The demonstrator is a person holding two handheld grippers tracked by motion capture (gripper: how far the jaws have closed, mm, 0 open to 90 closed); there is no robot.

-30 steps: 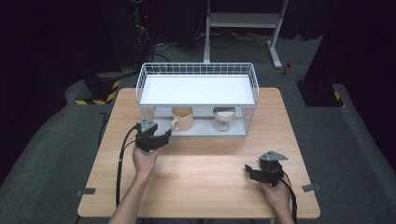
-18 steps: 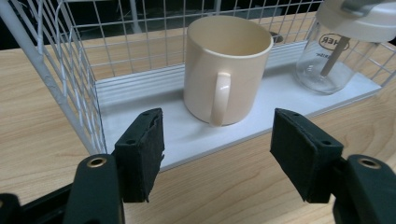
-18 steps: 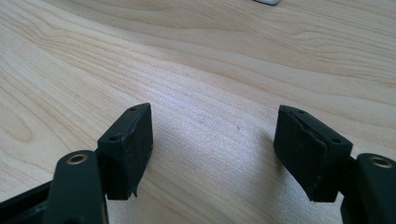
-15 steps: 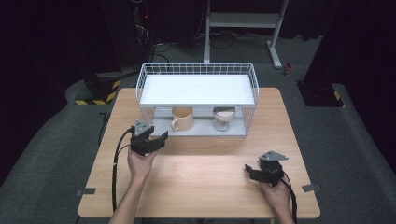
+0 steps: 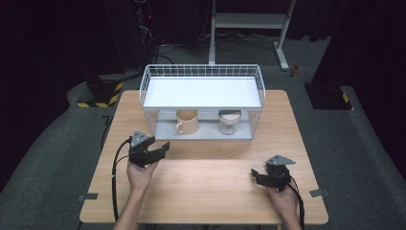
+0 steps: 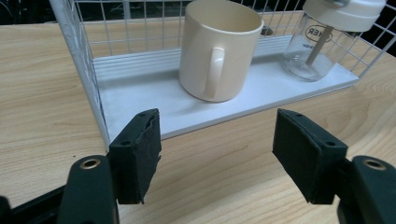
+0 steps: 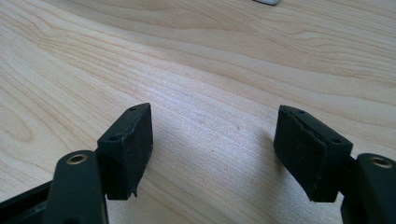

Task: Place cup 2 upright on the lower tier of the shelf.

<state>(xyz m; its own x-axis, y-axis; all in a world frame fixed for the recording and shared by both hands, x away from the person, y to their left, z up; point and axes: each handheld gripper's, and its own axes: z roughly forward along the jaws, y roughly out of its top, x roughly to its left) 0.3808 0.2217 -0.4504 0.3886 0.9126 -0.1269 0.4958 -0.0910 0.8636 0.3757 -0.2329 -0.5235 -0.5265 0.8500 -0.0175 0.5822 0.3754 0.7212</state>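
Both sets of fingers (image 6: 140,149) are spread wide, nothing between them. Your left gripper (image 5: 165,146) hangs near the mug (image 6: 219,51), which stands upright on the lower shelf of the wire rack (image 5: 201,70), mouth up, handle pointing straight at those fingers. Your right gripper (image 5: 253,174) is well apart from the mug, low over bare desk (image 5: 210,191).

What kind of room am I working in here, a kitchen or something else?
Probably a lab or recording studio, not a kitchen: a lone wooden table on grey carpet, black surroundings, a metal equipment stand and cables behind, and hazard-striped tape on the floor.
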